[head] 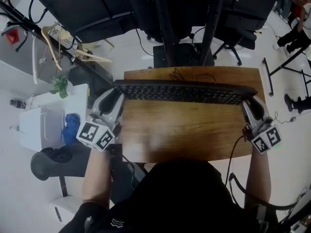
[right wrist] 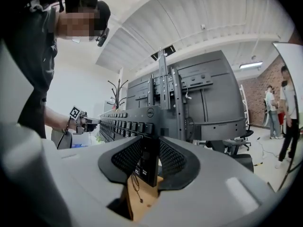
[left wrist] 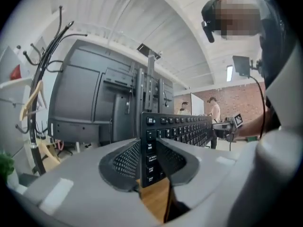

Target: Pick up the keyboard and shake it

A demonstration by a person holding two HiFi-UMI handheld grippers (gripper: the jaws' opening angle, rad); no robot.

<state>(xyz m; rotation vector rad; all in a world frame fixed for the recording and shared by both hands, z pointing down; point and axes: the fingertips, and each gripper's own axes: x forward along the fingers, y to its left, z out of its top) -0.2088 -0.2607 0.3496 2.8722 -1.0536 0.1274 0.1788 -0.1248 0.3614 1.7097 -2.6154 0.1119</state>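
Note:
A black keyboard [head: 184, 92] hangs in the air above the far part of the wooden table [head: 184, 130], tipped up on its long edge. My left gripper [head: 116, 93] is shut on its left end and my right gripper [head: 249, 100] on its right end. In the left gripper view the keyboard [left wrist: 189, 126] stands upright between the mesh pads of the left gripper [left wrist: 150, 160], with the key rows running away to the right. The right gripper view shows the other end of the keyboard [right wrist: 123, 122] pinched by the right gripper [right wrist: 147, 162], and its thin cable dangles over the table below.
Large dark screens on a black stand [head: 175, 13] rise just beyond the table. A white cabinet [head: 39, 125], a small green plant [head: 59, 85] and wooden hangers [head: 53, 38] are at the left. Office chairs stand behind. People [right wrist: 277, 108] stand far off by a brick wall.

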